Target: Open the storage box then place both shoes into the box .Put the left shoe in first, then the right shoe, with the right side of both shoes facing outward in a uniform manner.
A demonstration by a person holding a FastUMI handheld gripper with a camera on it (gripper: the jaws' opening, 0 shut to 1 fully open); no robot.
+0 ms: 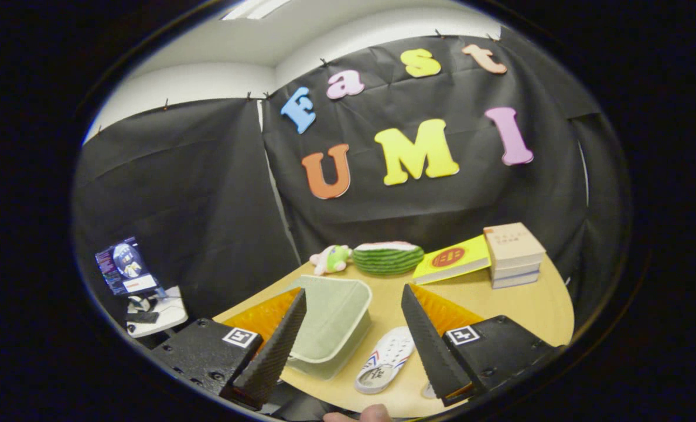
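Hovering gripper (pixel 352 337), fingers spread wide, empty. Open storage box (pixel 333 319) just ahead; shoe (pixel 386 358) on the table (pixel 518 308) between the fingertips. Risk: grabbing the wrong shoe first, or loading it reversed.

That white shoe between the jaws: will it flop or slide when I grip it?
The white shoe looks like perforated moulded foam, so probably light and slightly squashy. It lies flat on the smooth table, so it may skid if nudged. The gripper hangs open above it.

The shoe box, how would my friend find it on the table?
Start at the round wooden table. The storage box lies beside a white shoe, between the open gripper fingers. It alone is pale green plastic with a hollow inside.
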